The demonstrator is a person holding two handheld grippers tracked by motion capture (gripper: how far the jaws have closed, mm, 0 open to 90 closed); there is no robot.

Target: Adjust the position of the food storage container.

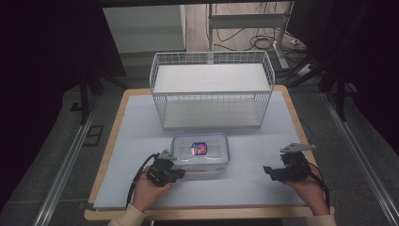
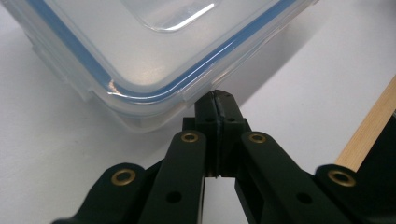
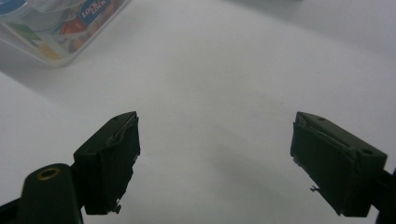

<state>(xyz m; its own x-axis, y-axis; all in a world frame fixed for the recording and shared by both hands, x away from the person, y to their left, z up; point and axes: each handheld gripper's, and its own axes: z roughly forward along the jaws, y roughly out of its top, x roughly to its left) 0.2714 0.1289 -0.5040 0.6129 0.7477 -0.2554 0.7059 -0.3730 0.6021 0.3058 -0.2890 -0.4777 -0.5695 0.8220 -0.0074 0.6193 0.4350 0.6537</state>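
A clear plastic food container [image 1: 200, 155] with a blue-sealed lid and a red label lies on the white table top, in front of the wire basket. My left gripper [image 1: 178, 172] sits at the container's near left corner, shut with nothing between its jaws. In the left gripper view the closed tips [image 2: 218, 99] are just under the lid's rim [image 2: 154, 88]; I cannot tell if they touch it. My right gripper [image 1: 269, 172] rests low to the right of the container, open and empty. Its jaws [image 3: 215, 158] stand wide over bare table, with the container's corner [image 3: 56, 28] far off.
A white wire basket [image 1: 211, 89] stands at the back of the table. The wooden table edge [image 1: 301, 127] runs along the right side. Cables and a desk frame [image 1: 263, 33] lie on the floor beyond.
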